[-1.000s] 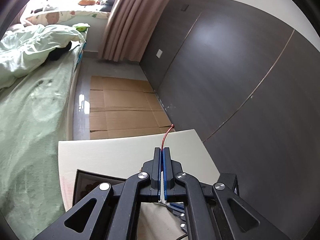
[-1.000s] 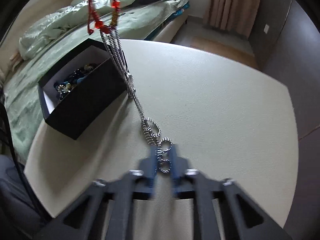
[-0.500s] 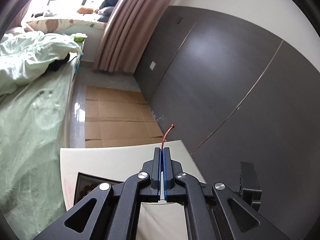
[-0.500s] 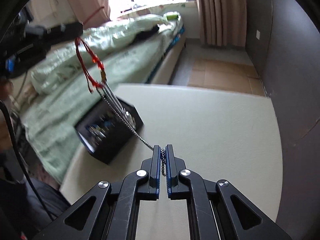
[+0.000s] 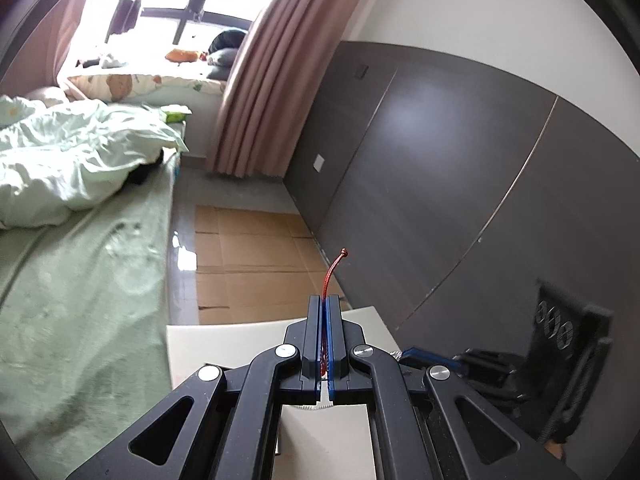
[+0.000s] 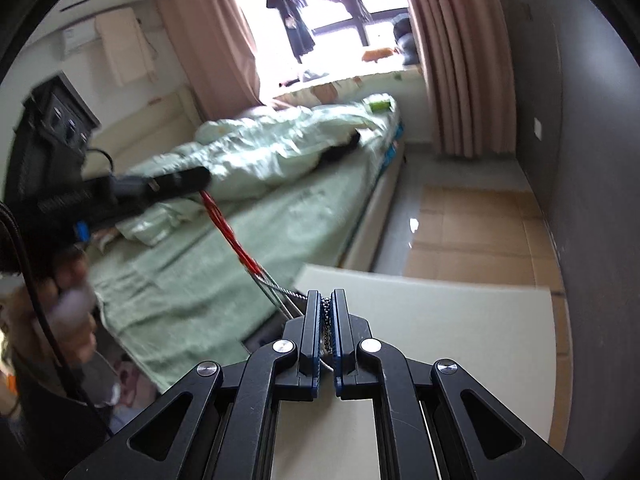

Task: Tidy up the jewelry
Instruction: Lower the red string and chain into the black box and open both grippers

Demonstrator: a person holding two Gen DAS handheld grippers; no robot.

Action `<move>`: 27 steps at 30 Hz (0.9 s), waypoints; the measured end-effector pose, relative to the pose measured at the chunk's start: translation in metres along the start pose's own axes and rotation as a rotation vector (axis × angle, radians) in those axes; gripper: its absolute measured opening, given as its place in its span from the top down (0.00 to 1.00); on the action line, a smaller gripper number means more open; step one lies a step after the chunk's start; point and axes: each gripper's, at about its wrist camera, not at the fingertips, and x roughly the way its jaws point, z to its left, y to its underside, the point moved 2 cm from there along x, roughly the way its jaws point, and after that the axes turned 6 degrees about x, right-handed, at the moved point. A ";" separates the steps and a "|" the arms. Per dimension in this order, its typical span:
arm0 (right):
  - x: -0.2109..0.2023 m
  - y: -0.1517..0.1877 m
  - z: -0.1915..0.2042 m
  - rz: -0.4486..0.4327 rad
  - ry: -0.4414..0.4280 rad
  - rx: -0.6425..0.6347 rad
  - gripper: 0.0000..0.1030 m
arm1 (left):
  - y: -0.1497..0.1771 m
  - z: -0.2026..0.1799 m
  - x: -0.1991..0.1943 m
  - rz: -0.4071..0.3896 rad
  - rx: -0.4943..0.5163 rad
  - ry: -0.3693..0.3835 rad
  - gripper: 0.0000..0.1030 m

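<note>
My left gripper (image 5: 324,299) is shut on a red cord (image 5: 333,272), whose knotted end sticks out past the fingertips. In the right wrist view the same cord (image 6: 226,230) slopes down from the left gripper (image 6: 202,179) to a silver chain (image 6: 280,289). The cord and chain are joined in one taut line. My right gripper (image 6: 327,295) is shut on the chain's other end, above the white table (image 6: 440,320). The right gripper's blue finger (image 5: 424,354) shows low and to the right in the left wrist view. A dark corner of the jewelry box (image 6: 260,338) peeks out under the chain.
A bed with green bedding (image 6: 280,184) runs along the table's left side. A dark panelled wall (image 5: 460,184) stands to the right. Cardboard sheets (image 5: 256,256) cover the floor beyond the table (image 5: 224,340). A person's hand (image 6: 68,296) holds the left gripper's handle.
Both grippers have risen and the views tilt up towards the window. The table and box have sunk low in both views. The cord and chain now hang taut off the table.
</note>
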 end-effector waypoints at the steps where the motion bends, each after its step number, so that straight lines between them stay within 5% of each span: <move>1: -0.003 -0.006 0.008 -0.011 -0.013 -0.008 0.94 | -0.001 0.000 -0.002 -0.003 0.001 -0.005 1.00; 10: 0.007 -0.033 0.065 -0.030 -0.070 -0.074 0.94 | 0.002 0.016 -0.009 0.013 -0.022 -0.041 0.99; 18: 0.035 -0.021 0.065 0.030 -0.061 -0.036 0.92 | 0.011 0.020 0.007 0.062 -0.022 -0.052 1.00; 20: 0.042 -0.015 0.056 0.056 -0.068 0.008 0.71 | 0.014 0.023 0.011 0.073 -0.026 -0.056 1.00; 21: 0.042 -0.015 0.053 0.054 -0.072 0.026 0.48 | 0.015 0.023 0.013 0.078 -0.027 -0.056 1.00; 22: 0.040 -0.014 0.049 0.046 -0.074 0.039 0.36 | 0.017 0.023 0.015 0.084 -0.027 -0.055 1.00; 27: 0.032 -0.001 0.020 0.023 -0.066 0.089 0.36 | 0.032 0.017 0.030 0.140 -0.002 -0.056 0.99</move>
